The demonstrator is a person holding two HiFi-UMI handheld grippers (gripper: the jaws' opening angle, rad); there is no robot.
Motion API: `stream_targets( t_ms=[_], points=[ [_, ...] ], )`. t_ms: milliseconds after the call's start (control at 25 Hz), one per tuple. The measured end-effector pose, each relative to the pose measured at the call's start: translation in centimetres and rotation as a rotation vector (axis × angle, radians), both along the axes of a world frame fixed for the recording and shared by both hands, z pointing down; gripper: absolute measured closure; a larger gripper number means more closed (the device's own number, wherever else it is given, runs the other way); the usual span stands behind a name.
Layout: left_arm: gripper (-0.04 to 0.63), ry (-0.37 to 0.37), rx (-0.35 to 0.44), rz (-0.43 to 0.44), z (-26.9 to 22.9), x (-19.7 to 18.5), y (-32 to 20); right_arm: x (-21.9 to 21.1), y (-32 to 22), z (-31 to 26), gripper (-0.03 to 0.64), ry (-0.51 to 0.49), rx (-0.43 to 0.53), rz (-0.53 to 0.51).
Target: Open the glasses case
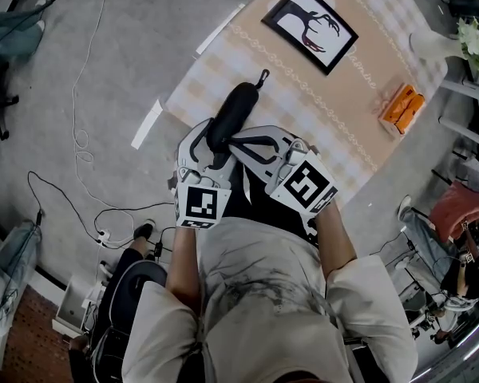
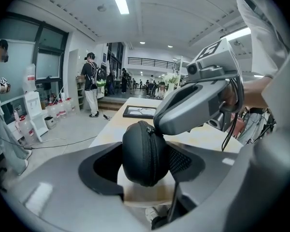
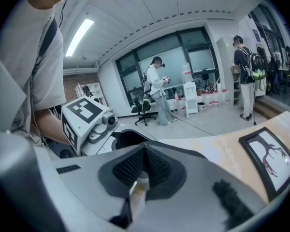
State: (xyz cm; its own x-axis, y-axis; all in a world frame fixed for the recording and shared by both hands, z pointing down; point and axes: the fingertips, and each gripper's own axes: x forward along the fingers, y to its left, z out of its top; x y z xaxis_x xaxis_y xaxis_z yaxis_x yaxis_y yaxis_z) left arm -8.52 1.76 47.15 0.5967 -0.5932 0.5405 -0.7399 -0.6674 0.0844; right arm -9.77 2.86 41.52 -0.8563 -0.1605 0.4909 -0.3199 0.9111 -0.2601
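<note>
A black zipped glasses case (image 1: 232,112) lies lengthwise on the checked tablecloth (image 1: 343,118), its wrist loop (image 1: 262,76) at the far end. My left gripper (image 1: 211,147) is shut on the case's near end; in the left gripper view the case (image 2: 140,153) fills the gap between the dark pads. My right gripper (image 1: 235,143) comes in from the right, shut, with its tips at the zip slider (image 2: 150,129) on top of the case. In the right gripper view the ribbed pads (image 3: 154,166) meet; the thin zip pull seems pinched between them.
A black-framed tree picture (image 1: 310,27) lies at the table's far side and an orange packet (image 1: 402,107) near its right edge. Cables (image 1: 88,174) trail over the floor to the left. Several people stand far off in both gripper views.
</note>
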Motion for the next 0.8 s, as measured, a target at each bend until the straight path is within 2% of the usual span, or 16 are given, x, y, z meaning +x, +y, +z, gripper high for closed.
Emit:
stream_targets(
  t_ms=[480, 680, 800],
  points=[
    [0.316, 0.006, -0.002, -0.005, -0.2, -0.01, 0.26, 0.68, 0.04, -0.65, 0.603, 0.019, 0.003, -0.01],
    [0.316, 0.003, 0.0, -0.013, -0.27, 0.1, 0.21, 0.64, -0.05, -0.17, 0.598, 0.034, 0.01, 0.034],
    [0.316, 0.001, -0.002, -0.02, -0.23, 0.12, 0.21, 0.51, 0.31, 0.02, 0.547, 0.034, -0.017, 0.032]
  ],
)
